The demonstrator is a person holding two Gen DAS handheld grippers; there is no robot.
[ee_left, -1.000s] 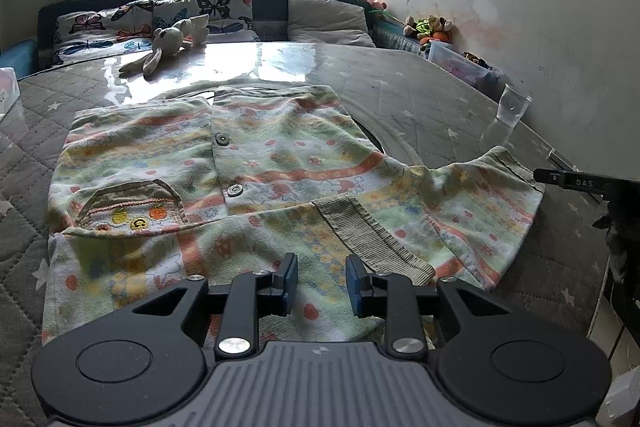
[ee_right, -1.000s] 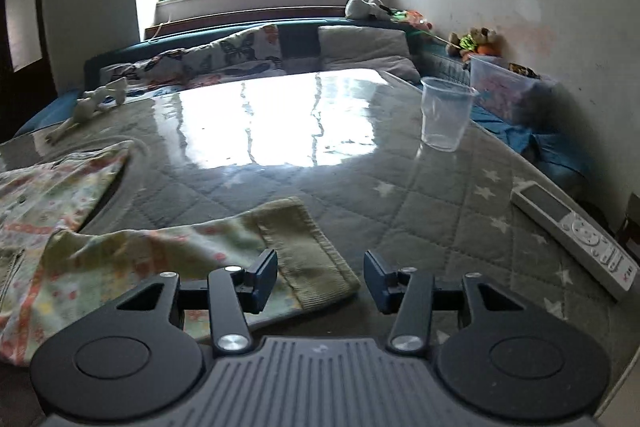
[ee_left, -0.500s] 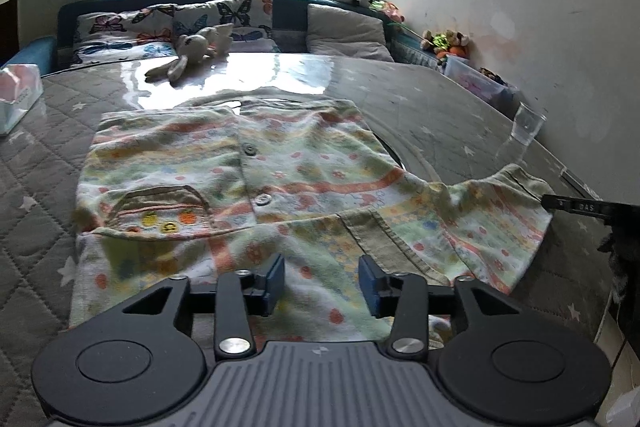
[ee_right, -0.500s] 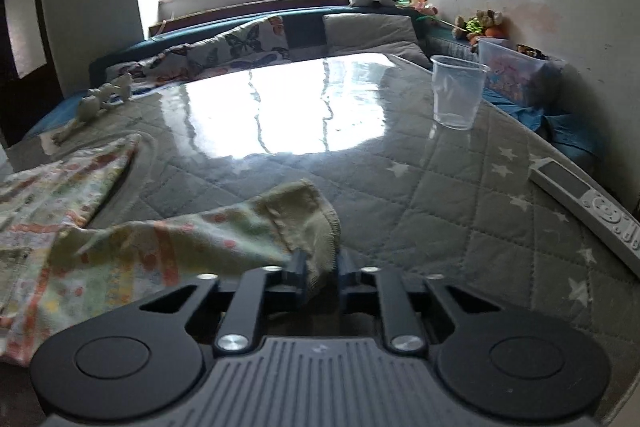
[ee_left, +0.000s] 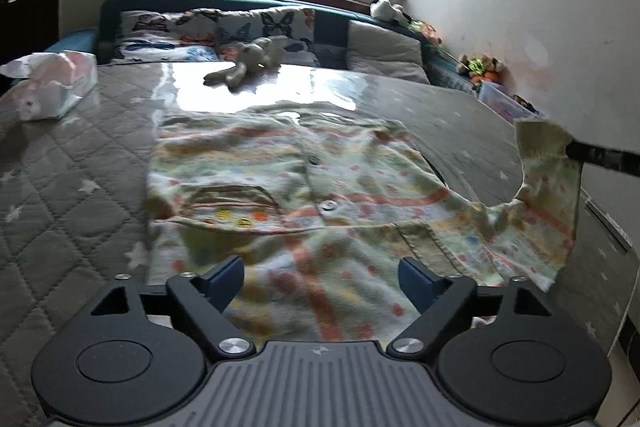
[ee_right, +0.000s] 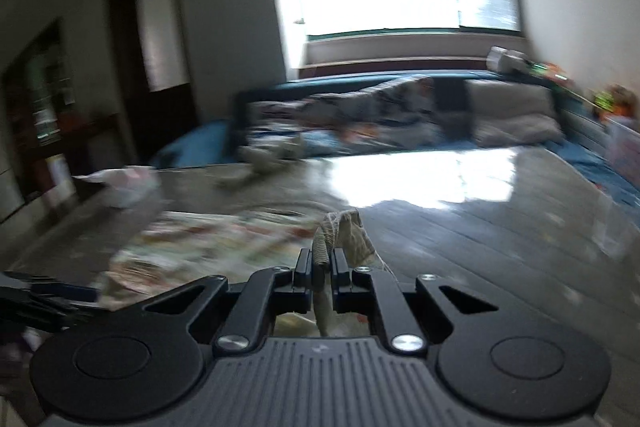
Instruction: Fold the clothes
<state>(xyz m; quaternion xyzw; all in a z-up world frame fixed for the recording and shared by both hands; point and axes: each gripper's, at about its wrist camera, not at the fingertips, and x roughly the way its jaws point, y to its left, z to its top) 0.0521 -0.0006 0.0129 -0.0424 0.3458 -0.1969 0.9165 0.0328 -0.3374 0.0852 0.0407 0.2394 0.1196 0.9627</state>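
Surface: quilted grey mat (ee_left: 72, 163) with glossy cover, by a window.
Left gripper (ee_left: 320, 277): fingers spread, empty, over shirt hem.
Right gripper (ee_right: 320, 269): pinching raised sleeve cuff (ee_right: 344, 231).
Shirt (ee_left: 280, 195): patterned, buttoned, flat on mat, right sleeve lifted.

The right wrist view is smeared throughout: the patterned shirt (ee_right: 208, 247) shows only as pale streaks, and the tissue box (ee_right: 124, 187) and soft toy (ee_right: 272, 155) are shapeless blobs. The right gripper (ee_right: 321, 267) hides the stretch of sleeve cuff (ee_right: 344, 231) caught between its fingers. In the left wrist view, the left gripper (ee_left: 320, 279) covers the shirt's near hem, the frame's right edge cuts off the right gripper's dark fingers (ee_left: 604, 159), and the toys (ee_left: 480, 67) by the wall are too small to identify.
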